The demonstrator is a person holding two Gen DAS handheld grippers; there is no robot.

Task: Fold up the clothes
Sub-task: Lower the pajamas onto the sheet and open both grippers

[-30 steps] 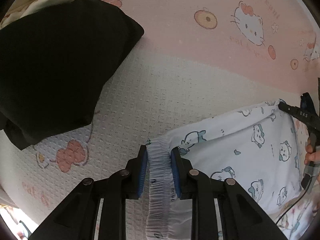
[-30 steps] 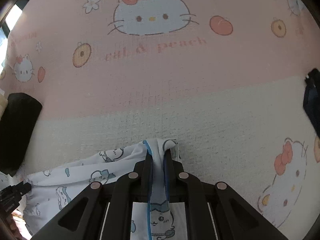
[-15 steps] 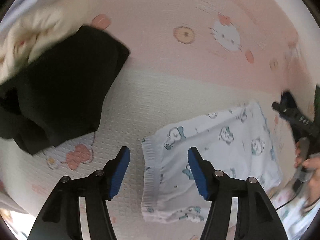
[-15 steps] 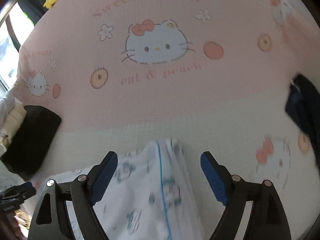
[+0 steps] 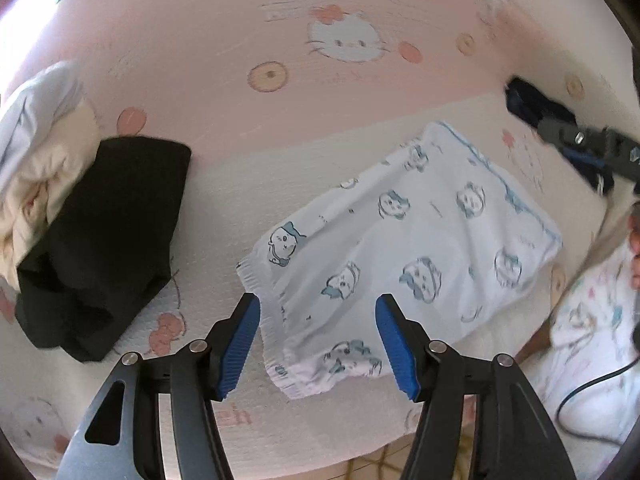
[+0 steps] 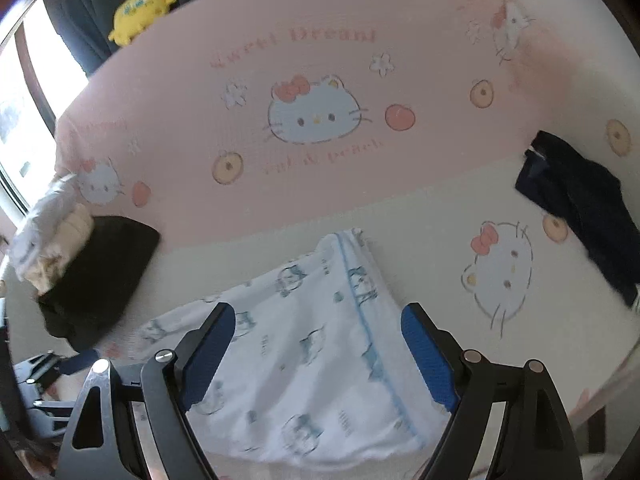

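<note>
A white garment printed with small blue cartoon figures (image 5: pixel 404 256) (image 6: pixel 312 352) lies folded flat on the pink and cream cartoon-cat bedspread (image 5: pixel 280 148) (image 6: pixel 432 224). My left gripper (image 5: pixel 318 344) hovers open above its gathered elastic edge, nothing between the blue pads. My right gripper (image 6: pixel 316 354) is also open, raised above the same garment near its blue-trimmed edge. The right gripper's black body (image 5: pixel 584 144) shows at the right edge of the left wrist view; the left gripper's body (image 6: pixel 52 372) shows low on the left in the right wrist view.
A folded black garment (image 5: pixel 100 240) (image 6: pixel 96 272) lies left of the white one, beside a heap of cream and white clothes (image 5: pixel 36 152) (image 6: pixel 48 232). A dark navy garment (image 6: pixel 584 208) (image 5: pixel 532 108) sits to the right. A yellow plush toy (image 6: pixel 140 12) rests beyond the bed.
Both grippers let go of the white garment, opened wide and lifted away. The garment now lies flat on the bedspread, and more of the bed has come into view.
</note>
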